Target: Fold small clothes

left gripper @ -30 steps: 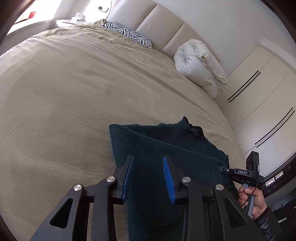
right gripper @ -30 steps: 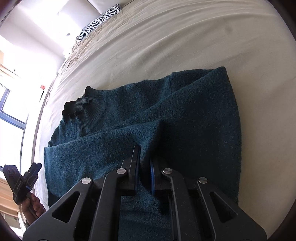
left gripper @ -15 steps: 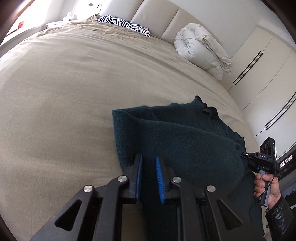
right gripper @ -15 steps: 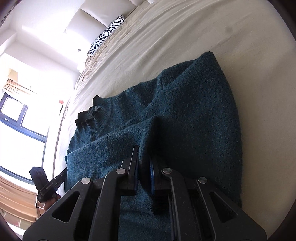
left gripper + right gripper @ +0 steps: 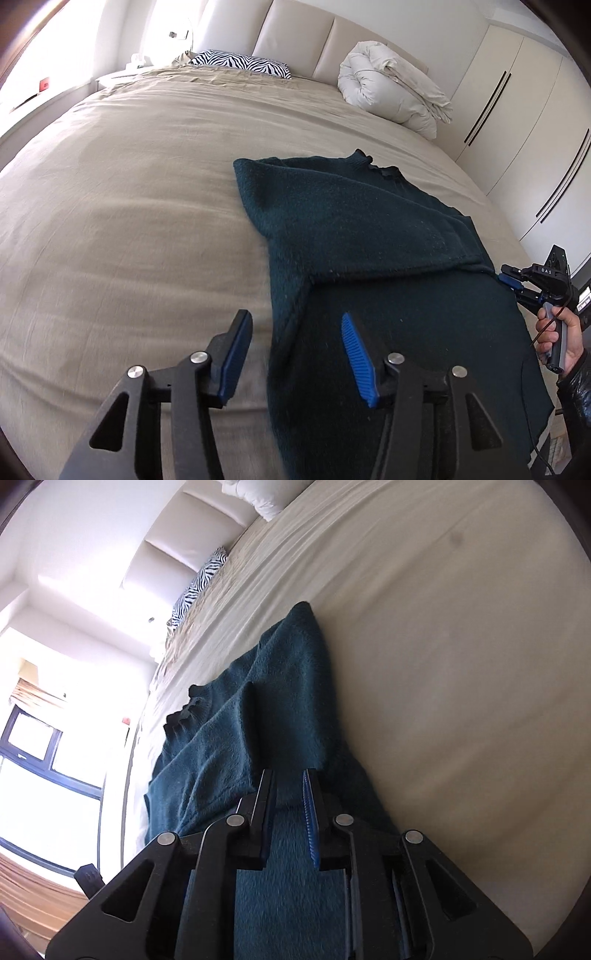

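Both grippers have just been opening: left gripper (image 5: 293,354) spread wide, empty, over the dark teal sweater's (image 5: 354,236) edge on the beige bed (image 5: 129,206); right gripper (image 5: 289,805) slightly parted at five o'clock, gripping nothing

We see strong daylight flooding in from the window (image 5: 44,775), which blows out to pure white glare in the right wrist view. The bed sheet (image 5: 129,221) is evenly lit but smeared by motion blur in the foreground. The dark teal sweater (image 5: 351,229) loses its detail in shade. Fisheye bending curves the headboard (image 5: 303,33), and dark vignetting rims every corner.
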A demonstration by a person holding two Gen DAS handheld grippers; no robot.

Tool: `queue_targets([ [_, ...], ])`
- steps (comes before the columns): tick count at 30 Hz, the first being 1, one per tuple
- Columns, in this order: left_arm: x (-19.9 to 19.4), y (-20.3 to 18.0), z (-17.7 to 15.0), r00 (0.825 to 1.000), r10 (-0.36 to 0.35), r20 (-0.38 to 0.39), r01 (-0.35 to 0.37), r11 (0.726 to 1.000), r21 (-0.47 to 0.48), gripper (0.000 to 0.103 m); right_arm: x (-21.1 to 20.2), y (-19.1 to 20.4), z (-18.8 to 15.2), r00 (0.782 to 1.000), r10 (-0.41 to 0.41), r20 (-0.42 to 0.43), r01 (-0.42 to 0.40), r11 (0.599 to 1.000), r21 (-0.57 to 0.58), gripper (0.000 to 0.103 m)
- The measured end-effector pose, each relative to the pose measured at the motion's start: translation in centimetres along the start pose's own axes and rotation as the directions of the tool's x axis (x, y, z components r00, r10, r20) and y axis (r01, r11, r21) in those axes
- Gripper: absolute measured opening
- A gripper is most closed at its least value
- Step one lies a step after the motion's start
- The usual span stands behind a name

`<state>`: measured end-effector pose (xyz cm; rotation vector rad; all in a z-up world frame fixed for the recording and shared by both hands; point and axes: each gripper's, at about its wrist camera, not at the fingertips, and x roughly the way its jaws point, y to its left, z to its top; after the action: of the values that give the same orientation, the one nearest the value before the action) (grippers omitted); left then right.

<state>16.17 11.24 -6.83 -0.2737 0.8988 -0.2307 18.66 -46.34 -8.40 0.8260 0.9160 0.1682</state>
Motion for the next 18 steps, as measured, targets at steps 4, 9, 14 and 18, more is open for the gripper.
queue_targets([
  [4,-4.2,0.0,-4.3,1.0,-0.022,0.006,0.023,0.997,-0.068,0.072,-6.1,-1.1,-3.1,0.996,-0.052,0.073,0.051,0.999,0.017,0.056],
  [9,-7.4,-0.3,-9.7,0.997,-0.073,-0.031,0.067,0.984,-0.168,0.074,-12.4,-1.8,-8.3,0.988,-0.085,0.133,0.087,0.996,-0.014,0.065],
  [14,-8.7,-1.4,-13.3,0.996,-0.053,-0.068,0.041,0.985,-0.169,0.074,-16.0,-2.8,-13.6,0.984,-0.146,0.106,0.156,0.984,-0.091,0.065],
  [18,-9.7,-2.0,-13.6,0.998,-0.029,-0.064,0.018,0.985,-0.17,0.075,-18.2,-3.3,-17.1,0.977,-0.183,0.114,0.197,0.972,-0.131,0.065],
])
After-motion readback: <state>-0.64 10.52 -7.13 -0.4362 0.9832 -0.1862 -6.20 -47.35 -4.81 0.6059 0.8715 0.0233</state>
